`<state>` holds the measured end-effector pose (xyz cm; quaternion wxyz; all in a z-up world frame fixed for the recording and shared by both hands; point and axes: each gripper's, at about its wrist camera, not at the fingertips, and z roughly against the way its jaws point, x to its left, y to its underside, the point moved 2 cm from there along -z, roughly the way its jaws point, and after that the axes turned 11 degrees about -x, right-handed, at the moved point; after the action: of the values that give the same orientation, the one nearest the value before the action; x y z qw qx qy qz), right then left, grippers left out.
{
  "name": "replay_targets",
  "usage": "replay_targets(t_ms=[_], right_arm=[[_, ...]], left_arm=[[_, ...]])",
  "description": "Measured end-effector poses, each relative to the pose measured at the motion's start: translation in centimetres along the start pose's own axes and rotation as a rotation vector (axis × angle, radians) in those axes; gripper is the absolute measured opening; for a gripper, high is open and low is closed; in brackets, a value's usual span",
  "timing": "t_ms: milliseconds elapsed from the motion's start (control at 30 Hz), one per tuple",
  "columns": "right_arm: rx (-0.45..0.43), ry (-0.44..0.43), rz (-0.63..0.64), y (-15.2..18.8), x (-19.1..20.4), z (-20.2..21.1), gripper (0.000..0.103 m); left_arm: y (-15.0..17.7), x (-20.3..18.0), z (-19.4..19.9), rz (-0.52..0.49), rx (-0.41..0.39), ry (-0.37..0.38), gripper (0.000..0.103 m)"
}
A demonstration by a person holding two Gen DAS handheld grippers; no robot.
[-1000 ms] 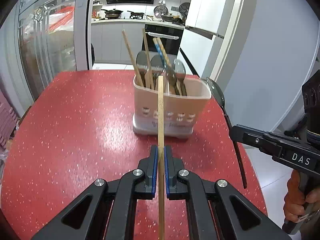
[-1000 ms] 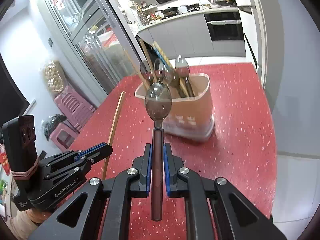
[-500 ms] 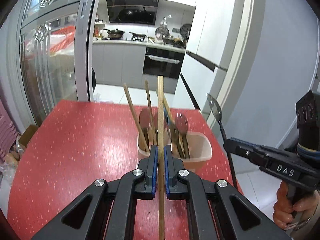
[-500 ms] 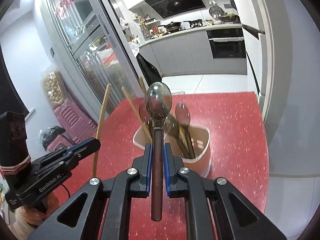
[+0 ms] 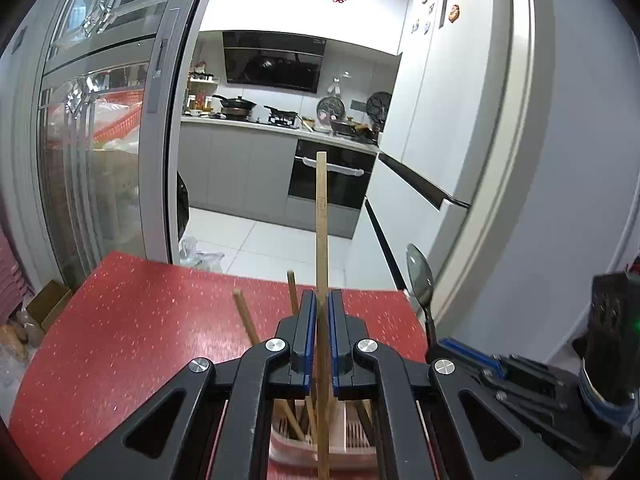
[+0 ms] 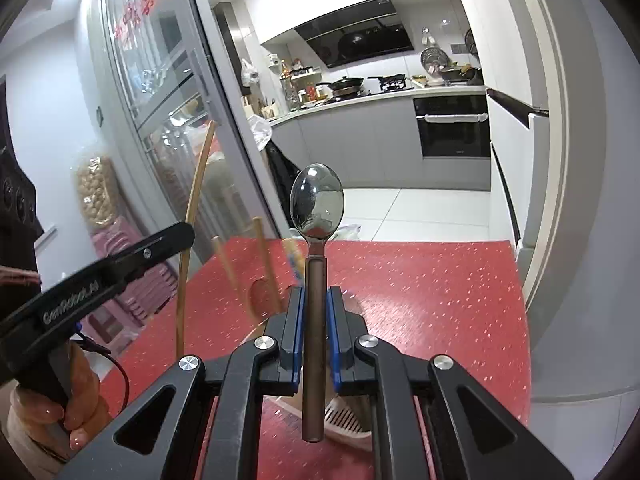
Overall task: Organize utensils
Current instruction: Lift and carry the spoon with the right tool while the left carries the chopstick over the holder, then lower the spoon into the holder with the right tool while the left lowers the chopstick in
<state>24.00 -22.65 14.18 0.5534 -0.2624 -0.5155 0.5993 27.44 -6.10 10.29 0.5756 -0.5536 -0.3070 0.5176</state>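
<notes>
While the left gripper (image 5: 319, 344) pinches a chopstick (image 5: 321, 216) and the right gripper (image 6: 315, 332) a spoon (image 6: 316, 216) above the holder (image 5: 320, 452), either could miss its rim and fall onto the tabletop (image 5: 132, 320).

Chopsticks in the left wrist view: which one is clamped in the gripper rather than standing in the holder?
The pale wooden chopstick, upright between the left gripper pads; the darker chopsticks lean in the utensil holder below.

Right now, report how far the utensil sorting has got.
Done: the holder on the red table already stands several chopsticks and spoons upright. In hand: the left gripper is shut on a wooden chopstick, the right gripper on a spoon, both above the holder. Left: lowering these two in. No loose utensils show on the table.
</notes>
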Motion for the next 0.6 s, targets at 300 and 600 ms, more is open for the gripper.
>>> replay_targets(t_ms=[300,600], right_arm=[[-0.049,0.041,0.054,0.8,-1.1,-2.8,0.012],[-0.094,0.060,0.147,3.1,-0.2,-3.9,0.012]], left_arm=[[0.5,0.7,-3.9,0.030,-0.058,-0.028,0.032],[2.3,1.1,-4.8,0.041,-0.147,-0.076,0.032]])
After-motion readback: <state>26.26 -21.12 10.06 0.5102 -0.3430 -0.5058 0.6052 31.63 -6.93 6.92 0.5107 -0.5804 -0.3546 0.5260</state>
